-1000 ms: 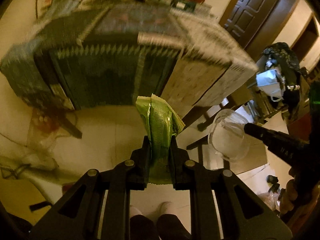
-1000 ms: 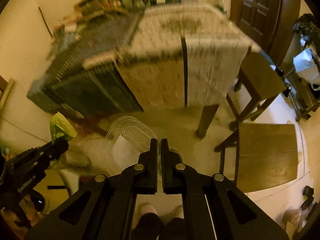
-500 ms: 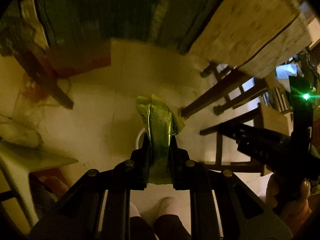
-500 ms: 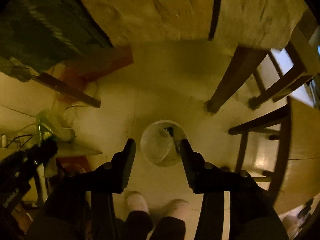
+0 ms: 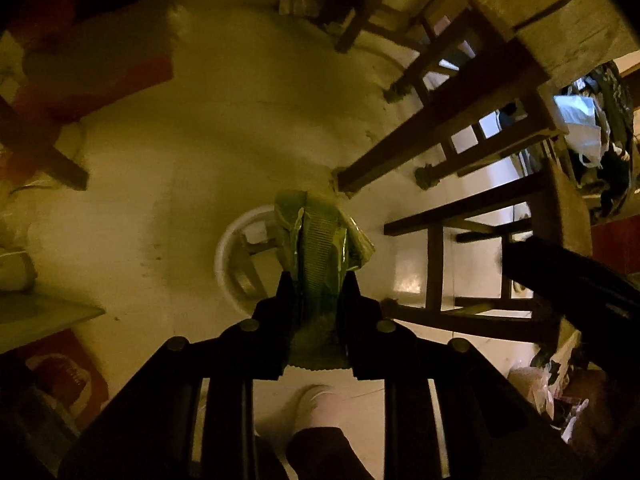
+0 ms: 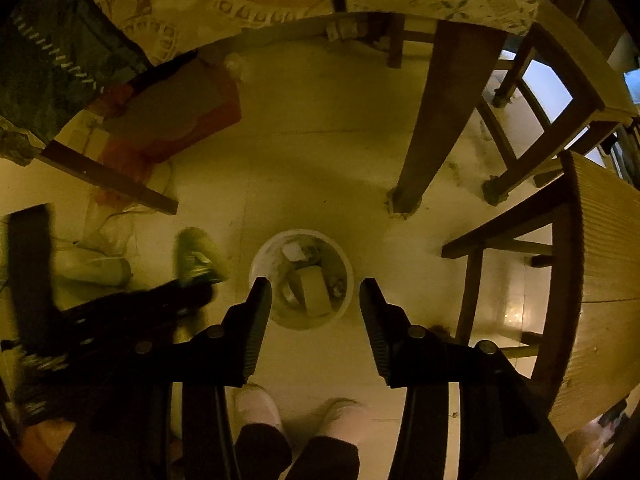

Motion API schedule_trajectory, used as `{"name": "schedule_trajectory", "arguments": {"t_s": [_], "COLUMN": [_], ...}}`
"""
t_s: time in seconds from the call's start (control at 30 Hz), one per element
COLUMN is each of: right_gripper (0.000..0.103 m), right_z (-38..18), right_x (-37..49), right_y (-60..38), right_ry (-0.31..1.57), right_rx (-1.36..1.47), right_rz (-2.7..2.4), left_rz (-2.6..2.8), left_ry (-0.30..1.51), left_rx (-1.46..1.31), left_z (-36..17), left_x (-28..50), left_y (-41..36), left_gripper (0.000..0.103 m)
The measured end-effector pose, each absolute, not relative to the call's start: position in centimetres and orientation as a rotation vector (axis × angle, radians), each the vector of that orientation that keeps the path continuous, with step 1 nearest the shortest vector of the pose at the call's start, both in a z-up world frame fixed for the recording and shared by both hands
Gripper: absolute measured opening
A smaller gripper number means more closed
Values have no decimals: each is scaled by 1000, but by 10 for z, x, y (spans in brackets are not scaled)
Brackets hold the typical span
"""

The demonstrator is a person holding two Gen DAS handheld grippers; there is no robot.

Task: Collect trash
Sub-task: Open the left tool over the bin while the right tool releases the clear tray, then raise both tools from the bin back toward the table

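Left wrist view: the left gripper (image 5: 316,276) is pointing steeply down at the floor (image 5: 168,184). Its jaws have just been opening slightly, yet its fingers are still pressing on a crumpled green wrapper (image 5: 320,240) standing between them. The wrapper is hanging directly over the white bin (image 5: 228,264), which is sitting on the floor beside a table leg (image 5: 420,136). The right gripper (image 5: 568,280) is showing as a dark shape at the right edge.

Right wrist view: the right gripper (image 6: 316,292) is also aiming down, jaws standing apart and gripping nothing. The bin (image 6: 344,276) is lying between its fingertips, farther below, with scraps inside. The left gripper (image 6: 192,292) is appearing blurred at left, carrying the wrapper (image 6: 196,256) just left of the bin. The person's feet (image 6: 260,404) are standing at the bottom edge.
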State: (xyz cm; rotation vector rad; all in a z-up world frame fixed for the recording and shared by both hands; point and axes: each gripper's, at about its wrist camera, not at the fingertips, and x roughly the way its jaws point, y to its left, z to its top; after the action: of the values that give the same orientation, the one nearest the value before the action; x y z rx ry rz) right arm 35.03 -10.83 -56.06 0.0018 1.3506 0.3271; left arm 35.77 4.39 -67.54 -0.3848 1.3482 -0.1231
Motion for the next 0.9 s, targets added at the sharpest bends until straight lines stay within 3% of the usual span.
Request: {"name": "schedule_trajectory", "arguments": {"t_s": [0.17, 0.27, 0.5, 0.73, 0.9], "right_gripper": [42, 42, 42, 42, 42], "right_z": [-571, -575, -577, -550, -499], "right_x": [352, 351, 347, 344, 340], "right_y": [-119, -123, -129, -125, -117], "right_ry": [1326, 1317, 1318, 1315, 1270], "right_rx": [30, 42, 57, 27, 19], "right_rz": [314, 306, 299, 328, 350], "left_rz": [-116, -99, -55, -33, -40], "left_ry": [1388, 1439, 1478, 1426, 1341], "left_rx": [-387, -358, -377, -358, -321], "left_z": [-717, -740, -765, -714, -630], "left_x": [373, 380, 378, 368, 358], "left_y": [43, 42, 50, 52, 60], "left_gripper": [32, 53, 54, 54, 54]}}
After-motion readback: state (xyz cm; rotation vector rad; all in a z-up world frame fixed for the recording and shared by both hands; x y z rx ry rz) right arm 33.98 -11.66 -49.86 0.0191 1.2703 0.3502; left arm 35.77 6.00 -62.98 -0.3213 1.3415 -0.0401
